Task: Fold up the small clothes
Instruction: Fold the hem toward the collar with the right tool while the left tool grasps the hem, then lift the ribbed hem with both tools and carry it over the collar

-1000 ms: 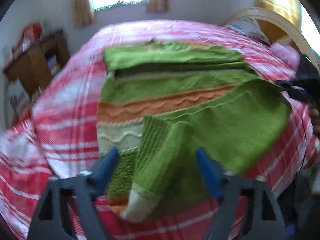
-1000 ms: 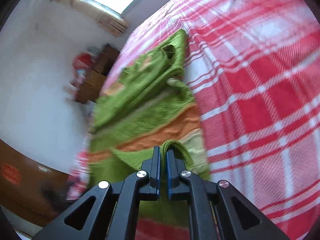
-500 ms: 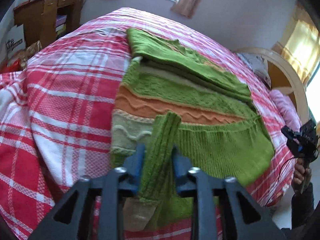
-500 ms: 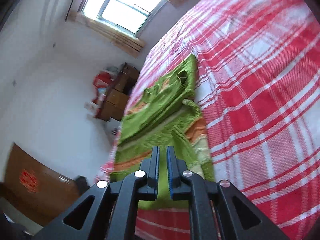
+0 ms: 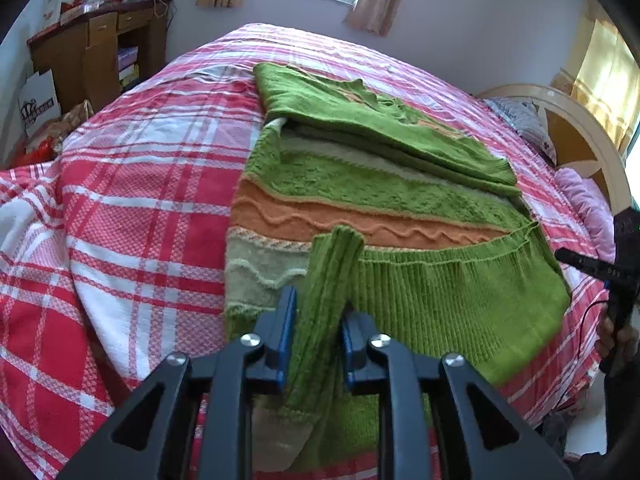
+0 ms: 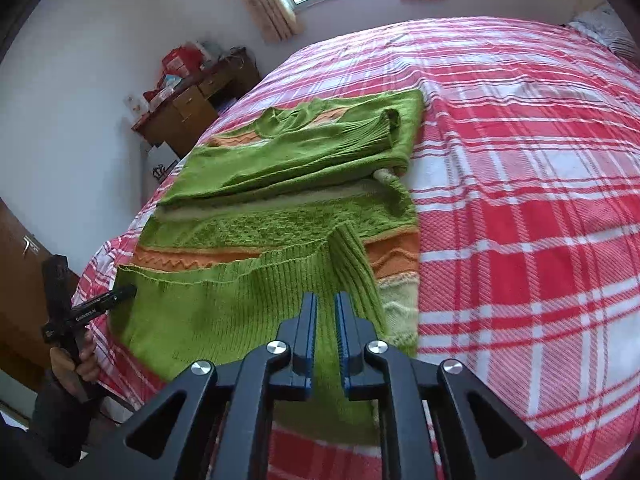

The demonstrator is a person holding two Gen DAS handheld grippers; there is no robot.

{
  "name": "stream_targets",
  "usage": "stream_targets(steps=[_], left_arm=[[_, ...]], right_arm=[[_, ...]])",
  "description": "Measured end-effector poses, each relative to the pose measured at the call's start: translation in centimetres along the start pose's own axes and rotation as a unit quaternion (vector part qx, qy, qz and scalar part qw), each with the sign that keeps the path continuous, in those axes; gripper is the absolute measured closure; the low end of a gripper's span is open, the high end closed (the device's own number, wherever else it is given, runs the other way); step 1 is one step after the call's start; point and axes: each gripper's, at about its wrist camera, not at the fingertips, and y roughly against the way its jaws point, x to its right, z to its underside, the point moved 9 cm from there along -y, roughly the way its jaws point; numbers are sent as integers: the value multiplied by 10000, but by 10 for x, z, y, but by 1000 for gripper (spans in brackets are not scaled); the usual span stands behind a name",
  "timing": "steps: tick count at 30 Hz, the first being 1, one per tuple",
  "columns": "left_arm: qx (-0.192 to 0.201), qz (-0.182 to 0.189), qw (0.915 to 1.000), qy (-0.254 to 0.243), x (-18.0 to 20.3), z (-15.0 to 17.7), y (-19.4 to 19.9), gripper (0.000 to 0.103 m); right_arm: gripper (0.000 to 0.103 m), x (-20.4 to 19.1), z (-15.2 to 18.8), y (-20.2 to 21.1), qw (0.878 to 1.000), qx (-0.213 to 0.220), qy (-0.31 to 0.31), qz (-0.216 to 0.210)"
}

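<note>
A green knitted sweater (image 5: 360, 196) with orange and cream bands lies on the bed, its top and its ribbed hem folded over. The ribbed green sleeve (image 5: 332, 276) runs between the blue pads of my left gripper (image 5: 318, 320); the jaws are closing and both pads touch the sleeve. In the right wrist view the sweater (image 6: 280, 216) lies ahead. My right gripper (image 6: 325, 316) hovers above the folded hem, its jaws opening to a narrow gap with nothing between them. The sleeve (image 6: 354, 264) lies just beyond its tips.
The sweater rests on a red and white plaid bedspread (image 5: 140, 200). A wooden desk (image 5: 100, 52) stands far left, a curved headboard (image 5: 576, 132) and a pillow (image 5: 520, 116) far right. A hand (image 6: 76, 360) holds a dark gripper handle at the bed's left edge.
The left jaws have closed in from wide apart onto the sleeve. The right gripper has let go of the green hem, drawn back and up, and rolled.
</note>
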Motion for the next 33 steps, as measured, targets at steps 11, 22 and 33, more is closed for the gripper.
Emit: stream_targets(steps=[11,22,33], left_arm=[[48,29,9996,-290,22,-2,-7,38],[267,60,9994,215,6,-4,-5,93],[775,52,9957,496,11,-31,27,98]], right_arm=[[41,-9,-6,12,9985,466,268,51],[62,-15,-5,-42,9792,-32,1755,1021],[96,-31,-25,26,9862,869,1138,827]])
